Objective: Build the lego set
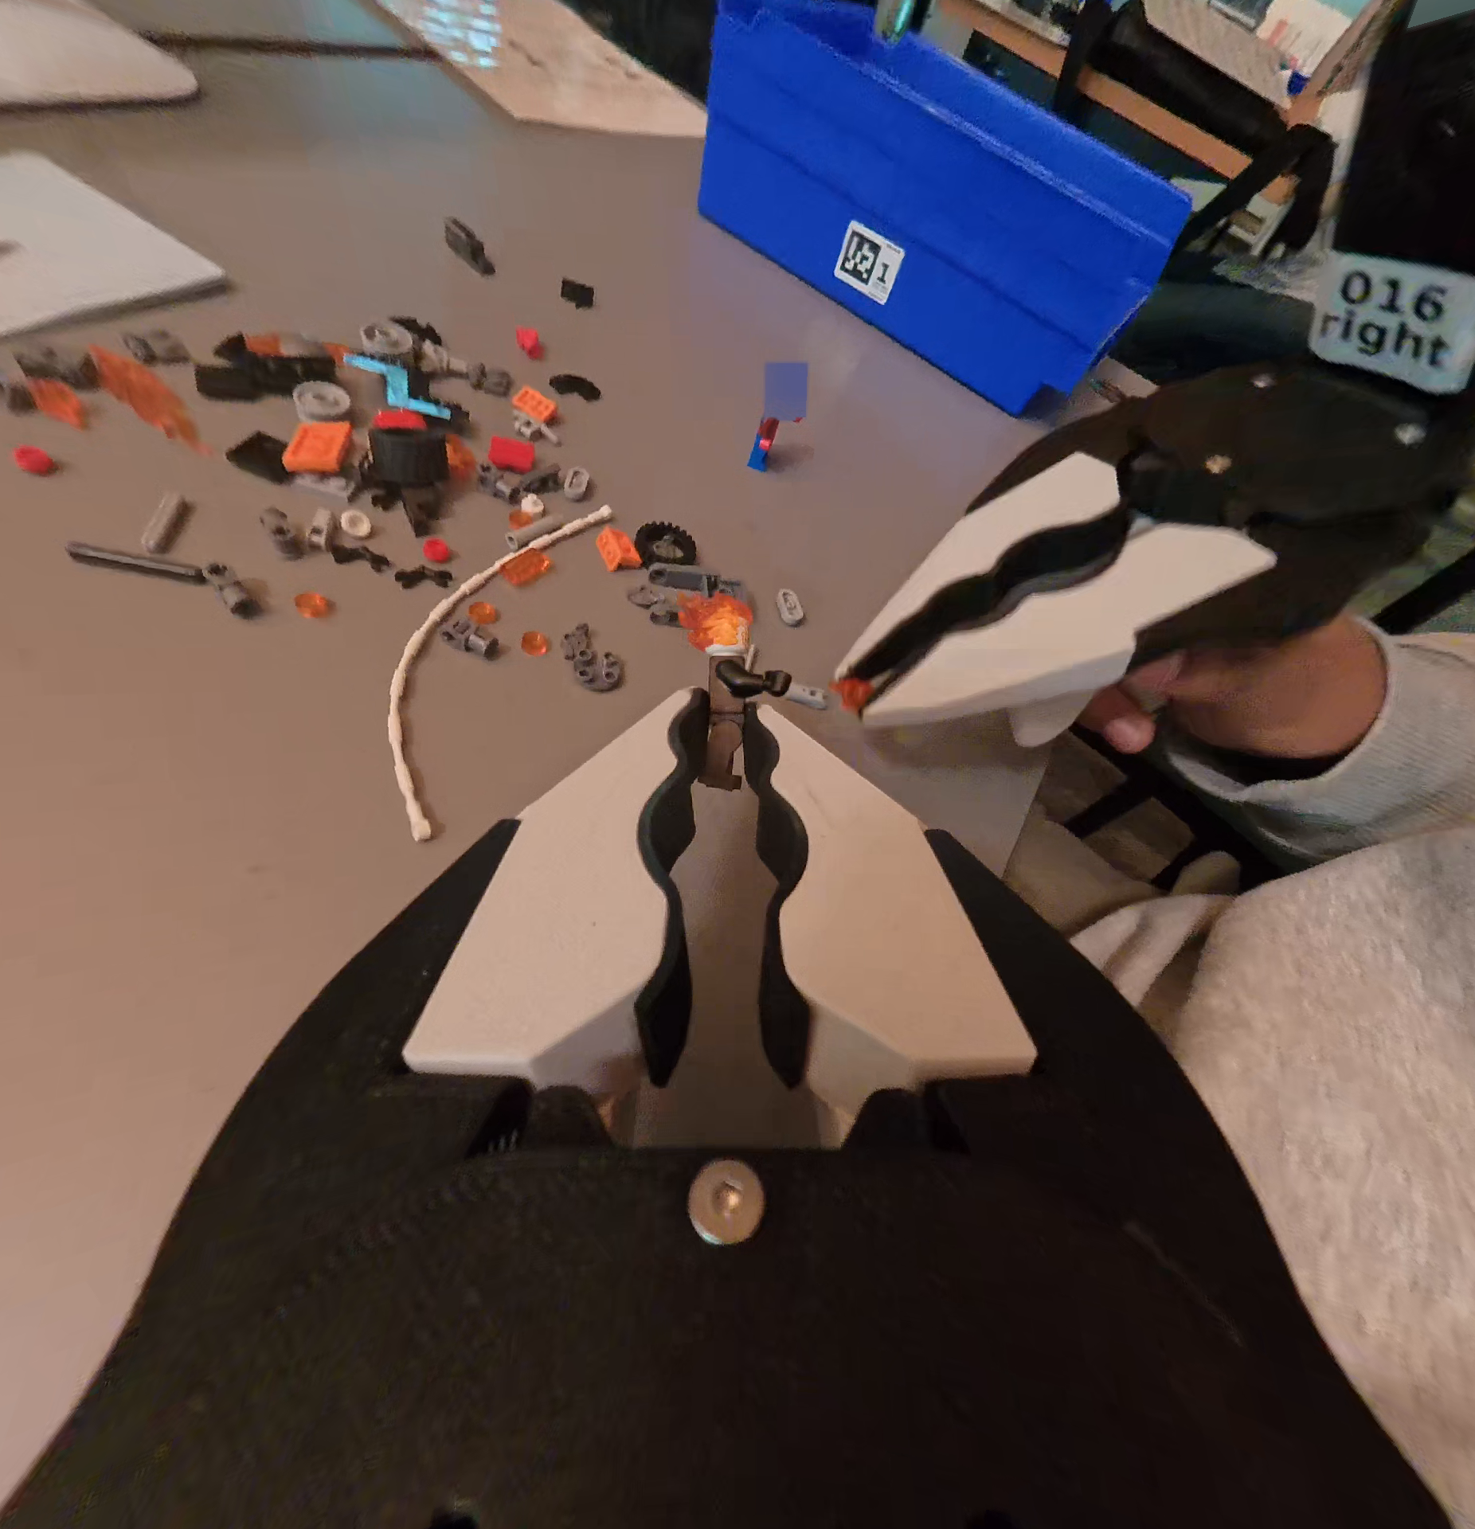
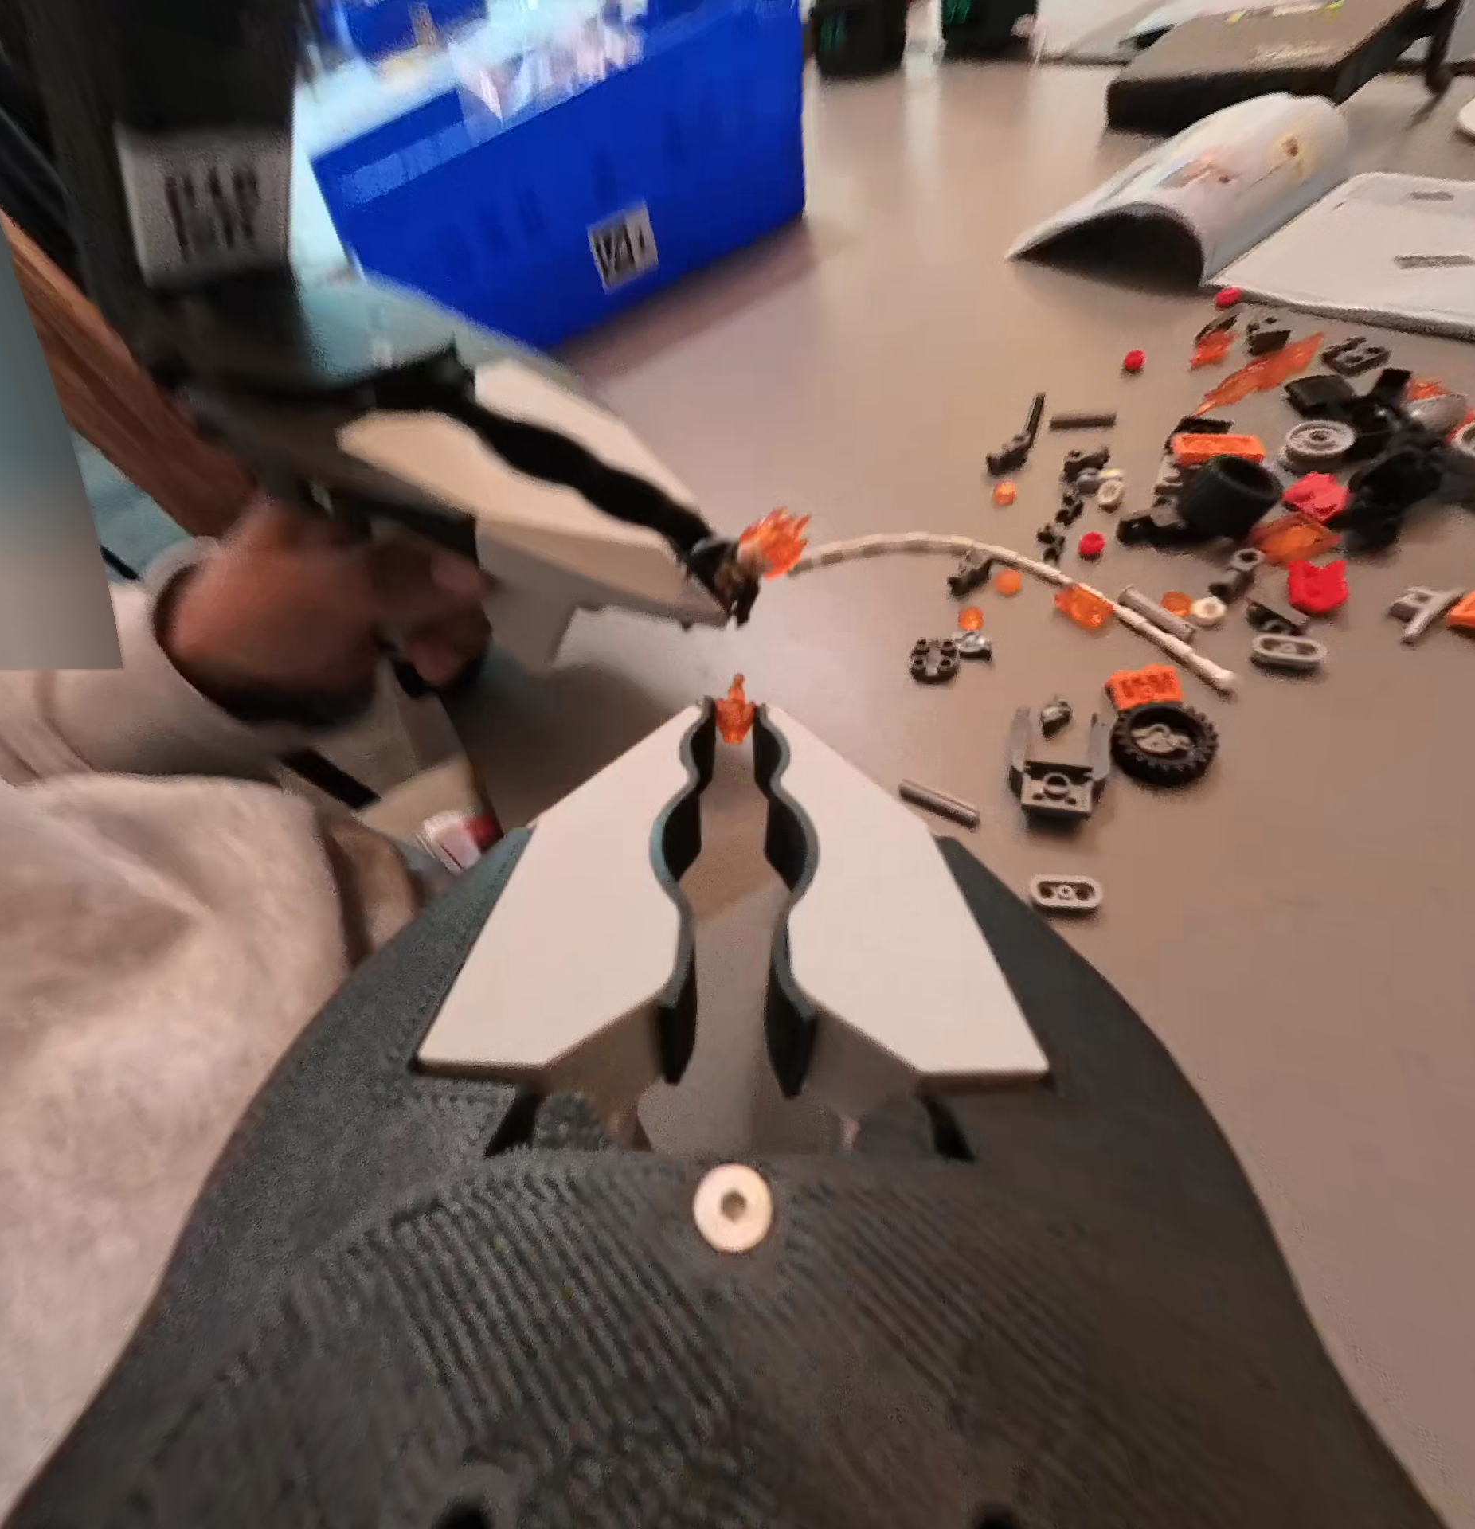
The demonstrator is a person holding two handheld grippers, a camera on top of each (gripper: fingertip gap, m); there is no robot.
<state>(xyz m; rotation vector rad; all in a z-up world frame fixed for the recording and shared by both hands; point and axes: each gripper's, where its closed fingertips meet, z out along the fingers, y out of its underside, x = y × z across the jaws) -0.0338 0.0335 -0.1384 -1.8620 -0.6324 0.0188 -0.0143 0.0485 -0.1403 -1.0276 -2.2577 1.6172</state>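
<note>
My left gripper is shut on a small minifigure with a flame head, held by its legs above the table. The figure's arm holds a grey bar that points right. My right gripper is shut on a small orange flame piece at the end of that bar. In the right wrist view the flame piece sits between my right fingertips, and the left gripper with the minifigure is just beyond it, blurred.
Several loose lego parts lie spread on the grey table, with a white chain, a black tyre and a dark grey frame. A blue bin stands behind. An open booklet lies at the far side. A second small figure stands near the bin. The grippers are tip to tip, or close to it.
</note>
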